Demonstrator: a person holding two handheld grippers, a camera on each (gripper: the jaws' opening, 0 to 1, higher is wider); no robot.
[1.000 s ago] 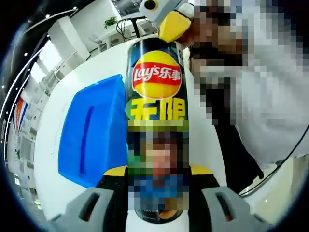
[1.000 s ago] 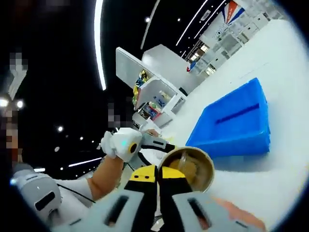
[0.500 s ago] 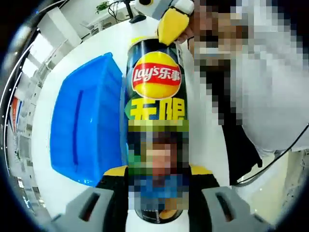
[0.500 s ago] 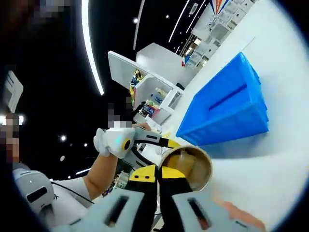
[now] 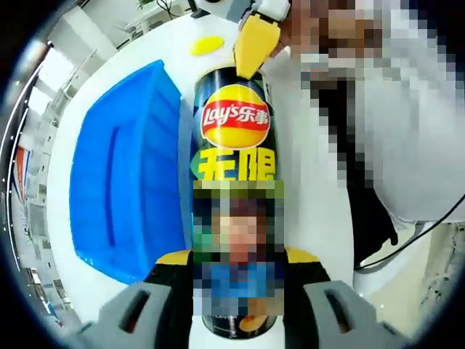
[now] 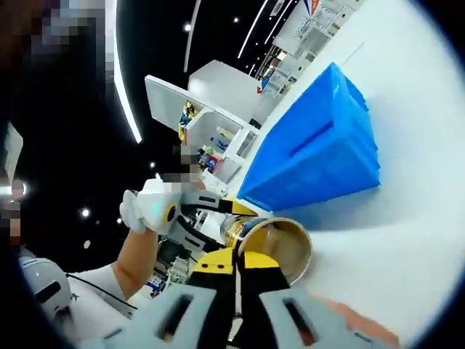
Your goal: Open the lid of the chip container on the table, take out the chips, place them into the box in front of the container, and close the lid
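Note:
A dark Lay's chip can (image 5: 235, 131) lies lengthwise between the jaws of my left gripper (image 5: 237, 259), which is shut on its lower body. Its open mouth (image 6: 279, 246) faces the right gripper view, golden-brown inside, with no lid on it. My right gripper (image 6: 236, 263) has its yellow-and-black tips pressed together at the mouth's rim; in the left gripper view one yellow tip (image 5: 254, 42) sits at the can's far end. I cannot tell whether anything thin is pinched. The blue box (image 5: 123, 182) stands right beside the can. A small yellow piece (image 5: 206, 45) lies on the table beyond.
The white table (image 5: 309, 189) carries everything. A person in white clothing (image 5: 407, 131) stands close on the right of the left gripper view, with a cable hanging near the table edge. A gloved hand (image 6: 149, 211) holds the left gripper. Office shelving (image 6: 211, 145) is behind.
Both views have rolled and the can's mouth now sits closer to the blue box. The yellow piece beyond the can has come into sight. Both grips look unchanged.

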